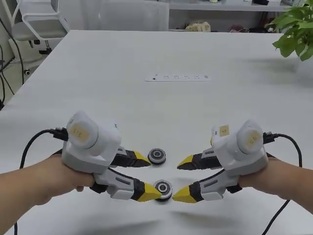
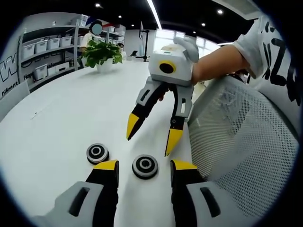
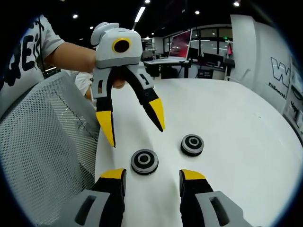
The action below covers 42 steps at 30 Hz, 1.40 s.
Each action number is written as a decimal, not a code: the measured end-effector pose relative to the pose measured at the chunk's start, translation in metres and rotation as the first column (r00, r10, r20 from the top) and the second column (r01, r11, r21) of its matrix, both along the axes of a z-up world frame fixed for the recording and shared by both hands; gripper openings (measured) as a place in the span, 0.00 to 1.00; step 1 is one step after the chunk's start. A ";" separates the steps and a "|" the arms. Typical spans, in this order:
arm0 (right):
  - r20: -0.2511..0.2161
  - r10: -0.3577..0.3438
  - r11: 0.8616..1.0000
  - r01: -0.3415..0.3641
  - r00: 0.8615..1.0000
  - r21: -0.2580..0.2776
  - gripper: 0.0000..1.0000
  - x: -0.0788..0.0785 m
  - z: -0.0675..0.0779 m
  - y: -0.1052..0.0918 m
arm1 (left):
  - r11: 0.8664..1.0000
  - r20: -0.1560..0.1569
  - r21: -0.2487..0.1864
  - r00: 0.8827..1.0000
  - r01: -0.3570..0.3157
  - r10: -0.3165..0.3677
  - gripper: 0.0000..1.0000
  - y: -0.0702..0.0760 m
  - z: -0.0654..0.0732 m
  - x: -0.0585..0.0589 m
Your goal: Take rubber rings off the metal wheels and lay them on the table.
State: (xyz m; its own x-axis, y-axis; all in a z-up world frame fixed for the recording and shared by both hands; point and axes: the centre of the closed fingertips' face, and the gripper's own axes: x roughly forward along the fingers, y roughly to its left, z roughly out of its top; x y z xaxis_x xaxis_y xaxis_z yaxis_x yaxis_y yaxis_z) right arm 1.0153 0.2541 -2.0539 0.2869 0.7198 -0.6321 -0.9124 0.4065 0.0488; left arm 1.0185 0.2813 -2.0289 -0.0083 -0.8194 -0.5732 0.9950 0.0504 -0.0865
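Two small metal wheels with black rubber rings lie flat on the white table. The near wheel (image 1: 163, 187) (image 2: 144, 166) (image 3: 144, 161) sits between the lower fingertips of both grippers. The far wheel (image 1: 157, 155) (image 2: 97, 153) (image 3: 192, 144) lies a little beyond it. My left gripper (image 1: 147, 176) (image 2: 144, 169) (image 3: 135, 125) is open, tips pointing right at the wheels. My right gripper (image 1: 180, 178) (image 3: 152, 177) (image 2: 153, 135) is open too, facing it from the right. Neither gripper holds anything.
A white power strip (image 1: 177, 77) lies farther back on the table. A green plant (image 1: 295, 30) stands at the far right corner. A white mesh chair (image 3: 47, 156) is near the table's front edge, another chair (image 1: 36, 22) at the back left.
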 end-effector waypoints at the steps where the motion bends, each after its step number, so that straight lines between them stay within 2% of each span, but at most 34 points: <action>1: -0.002 0.000 1.000 0.000 1.000 0.002 0.43 -0.001 0.000 0.000 | 1.000 0.001 0.002 1.000 0.008 -0.008 0.38 -0.001 -0.001 -0.001; 5: -0.008 -0.001 1.000 0.001 1.000 0.001 0.42 -0.003 -0.002 0.000 | 0.999 0.004 0.014 0.999 0.033 -0.033 0.33 -0.004 -0.008 -0.006; 11: -0.013 0.000 1.000 0.000 1.000 -0.001 0.42 -0.004 -0.004 -0.001 | 0.999 -0.013 0.015 0.999 0.038 -0.038 0.23 -0.010 -0.013 -0.011; 17: -0.021 0.002 1.000 -0.002 1.000 -0.006 0.42 -0.005 -0.007 -0.001 | 0.998 -0.001 0.042 0.999 0.037 -0.037 0.20 -0.013 -0.023 -0.010; 23: -0.025 0.000 1.000 0.000 1.000 -0.006 0.42 -0.004 -0.009 -0.003 | 0.998 0.025 0.060 0.999 0.034 -0.036 0.15 -0.014 -0.029 -0.009; 29: -0.030 0.000 1.000 0.000 1.000 -0.006 0.41 -0.004 -0.010 -0.003 | 0.998 0.049 0.054 0.999 0.010 -0.013 0.09 -0.015 -0.028 -0.003; 32: -0.033 -0.001 1.000 0.001 0.999 -0.005 0.41 -0.003 -0.011 -0.003 | 0.997 0.098 0.063 0.994 0.032 -0.039 0.09 -0.017 -0.029 -0.004; 34: -0.036 -0.002 1.000 0.002 0.999 -0.003 0.41 -0.002 -0.012 -0.003 | 0.997 0.112 0.067 0.993 0.041 -0.048 0.09 -0.018 -0.029 -0.005; 38: -0.041 -0.007 1.000 0.007 0.999 0.001 0.41 -0.002 -0.013 -0.003 | 0.998 0.113 0.059 0.993 0.035 -0.042 0.09 -0.018 -0.029 -0.004; 42: -0.051 -0.015 1.000 0.016 0.999 0.027 0.40 -0.002 -0.010 0.002 | 0.999 0.114 0.046 0.993 0.018 -0.023 0.09 -0.018 -0.029 -0.005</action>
